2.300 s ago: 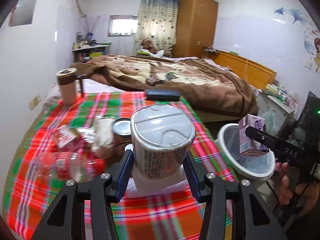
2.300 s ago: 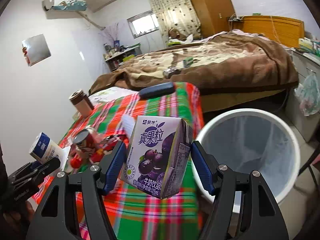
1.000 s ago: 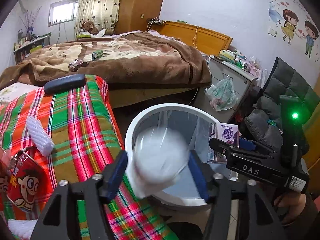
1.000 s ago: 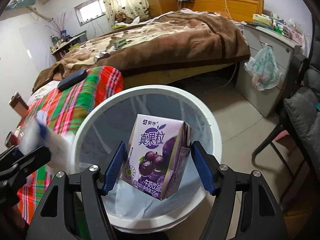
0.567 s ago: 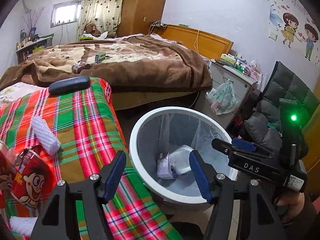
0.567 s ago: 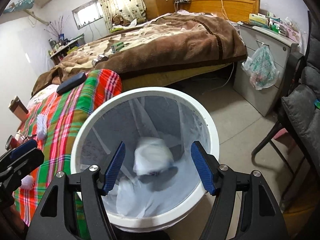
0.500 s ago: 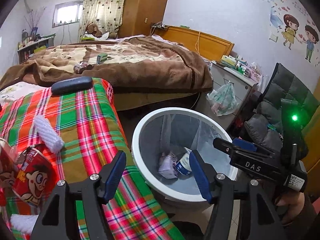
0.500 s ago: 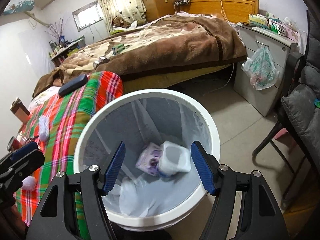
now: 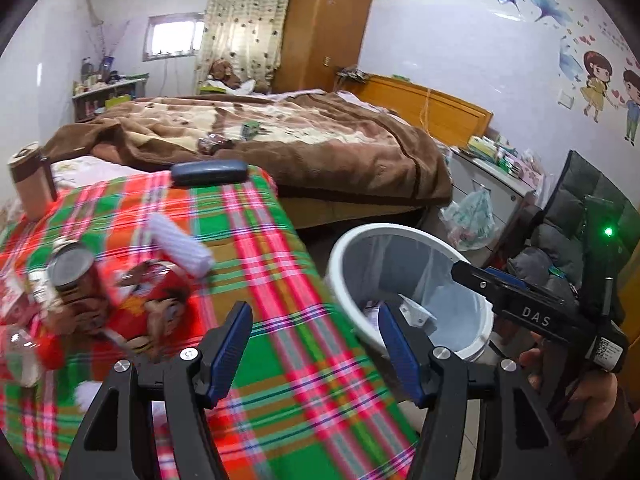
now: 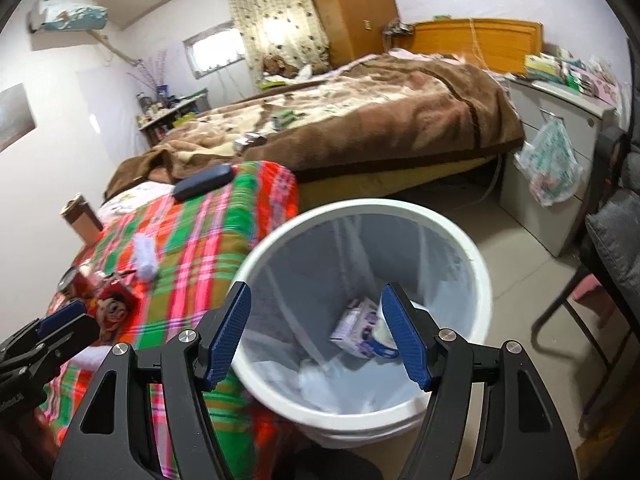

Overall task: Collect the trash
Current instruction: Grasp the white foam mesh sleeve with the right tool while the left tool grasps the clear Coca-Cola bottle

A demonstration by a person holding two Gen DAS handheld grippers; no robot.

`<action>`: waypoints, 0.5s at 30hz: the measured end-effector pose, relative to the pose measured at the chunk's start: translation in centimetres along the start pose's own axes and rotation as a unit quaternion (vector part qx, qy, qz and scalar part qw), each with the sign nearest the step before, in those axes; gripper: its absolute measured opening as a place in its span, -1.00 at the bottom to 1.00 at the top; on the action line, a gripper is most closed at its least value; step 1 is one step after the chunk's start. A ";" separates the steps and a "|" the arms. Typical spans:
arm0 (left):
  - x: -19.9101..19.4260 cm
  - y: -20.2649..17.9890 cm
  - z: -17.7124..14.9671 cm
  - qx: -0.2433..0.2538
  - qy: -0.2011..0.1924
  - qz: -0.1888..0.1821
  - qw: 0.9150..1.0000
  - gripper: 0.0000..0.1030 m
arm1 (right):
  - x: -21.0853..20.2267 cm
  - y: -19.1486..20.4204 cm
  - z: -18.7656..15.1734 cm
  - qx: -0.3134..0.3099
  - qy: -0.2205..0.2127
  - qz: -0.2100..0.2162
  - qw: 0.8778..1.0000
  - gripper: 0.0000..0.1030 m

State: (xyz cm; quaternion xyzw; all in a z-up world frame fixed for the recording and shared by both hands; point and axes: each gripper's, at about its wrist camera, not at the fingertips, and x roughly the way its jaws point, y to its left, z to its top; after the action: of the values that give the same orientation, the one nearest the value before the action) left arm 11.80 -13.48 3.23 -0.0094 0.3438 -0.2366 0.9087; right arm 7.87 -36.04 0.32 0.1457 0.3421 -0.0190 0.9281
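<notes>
Two hand-held grippers are showing, each with its blue-padded jaws spread and nothing between them. The left hand-held gripper (image 9: 314, 342) is hovering over the near edge of the plaid-covered counter (image 9: 256, 264), beside the white trash bin (image 9: 348, 256). The right hand-held gripper (image 10: 314, 332) is hanging above the bin's mouth, its jaws framing the lined inside. A hand (image 9: 588, 396) is gripping the right tool at the lower right of the left wrist view.

Down in the bin's liner, a purple milk carton (image 10: 354, 326) is lying on its side, touching a white cup (image 10: 382, 338) that is partly hidden behind the right jaw.

On the counter, the remaining trash is sitting in a blurred cluster at the left: a red snack bag with a cartoon face (image 9: 154, 300), a red can (image 9: 74, 276) leaning against it, and a clear plastic bottle (image 9: 18, 354) at the left edge. Just beyond the bag, a white ribbed roll (image 9: 182, 244) is lying tilted across the cloth. Farther back, a brown-and-white cup (image 9: 28, 184) is standing upright near the far left corner, and a dark blue case (image 9: 210, 172) is lying at the far edge.

Behind the counter, a bed with a brown blanket (image 9: 280, 136) is filling the middle of the room, with a wooden wardrobe (image 9: 324, 28) and a curtained window beyond.
</notes>
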 end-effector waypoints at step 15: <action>-6.9 10.5 -3.4 -0.064 -0.027 0.094 0.993 0.27 | 0.9 9.2 -3.0 -0.109 0.029 0.114 0.987 0.35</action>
State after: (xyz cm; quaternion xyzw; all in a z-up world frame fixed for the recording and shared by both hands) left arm 9.58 -0.67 3.07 -0.0415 0.3331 -0.1277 0.9333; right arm 7.90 -26.34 -0.01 0.0825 0.3503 0.1283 0.9241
